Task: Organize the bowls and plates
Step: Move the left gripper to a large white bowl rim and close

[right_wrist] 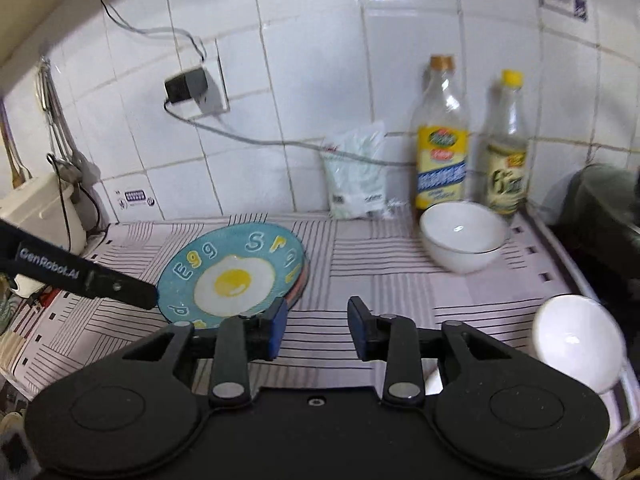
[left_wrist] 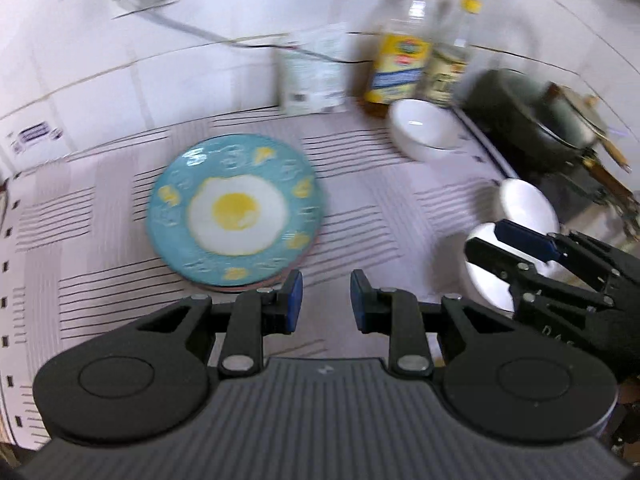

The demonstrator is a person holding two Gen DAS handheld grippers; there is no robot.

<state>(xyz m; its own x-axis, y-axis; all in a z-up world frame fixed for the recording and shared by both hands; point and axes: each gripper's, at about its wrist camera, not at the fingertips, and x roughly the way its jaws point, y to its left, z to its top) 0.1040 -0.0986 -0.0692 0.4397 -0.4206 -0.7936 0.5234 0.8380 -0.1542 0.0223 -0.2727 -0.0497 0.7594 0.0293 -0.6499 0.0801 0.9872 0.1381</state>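
Note:
A blue plate with a fried-egg print [left_wrist: 236, 210] [right_wrist: 234, 276] lies on top of a pinkish plate on the striped cloth. A white bowl [left_wrist: 425, 130] [right_wrist: 462, 236] stands upright near the bottles. Another white bowl [right_wrist: 576, 340] [left_wrist: 524, 204] sits tilted at the right edge. My left gripper [left_wrist: 326, 300] is open and empty, just in front of the plate's near rim. My right gripper [right_wrist: 316, 326] is open and empty, right of the plate; in the left wrist view [left_wrist: 492, 240] it shows in front of a white bowl [left_wrist: 490, 280].
Two bottles [right_wrist: 442, 140] [right_wrist: 507, 148] and a white bag [right_wrist: 358, 172] stand against the tiled wall. A plug and cable [right_wrist: 186, 86] hang on the wall. A dark pot [left_wrist: 536, 116] sits on the stove to the right. A cream utensil holder [right_wrist: 44, 208] stands at the left.

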